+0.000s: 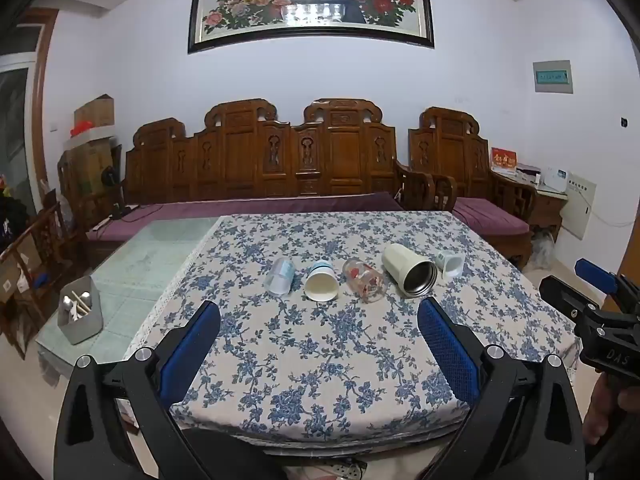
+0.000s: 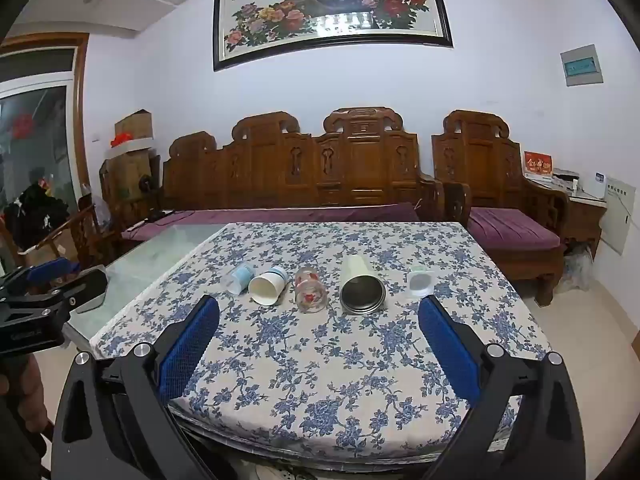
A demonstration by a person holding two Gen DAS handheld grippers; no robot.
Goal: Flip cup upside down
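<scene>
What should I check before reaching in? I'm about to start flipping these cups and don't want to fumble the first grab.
1. Left gripper open and empty: ok.
2. Right gripper open and empty: ok.
3. Five cups lie on their sides in a row, from clear plastic cup to steel-lined tumbler: ok.
4. Room to set a cup mouth-down on the tablecloth in front: ok.
5. Neighbours paper cup and glass lie close: cannot tell.

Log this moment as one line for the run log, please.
phase: pre-grasp | left gripper: open, empty | right gripper: open, empty | five cups lying sideways on floral tablecloth | none flipped
</scene>
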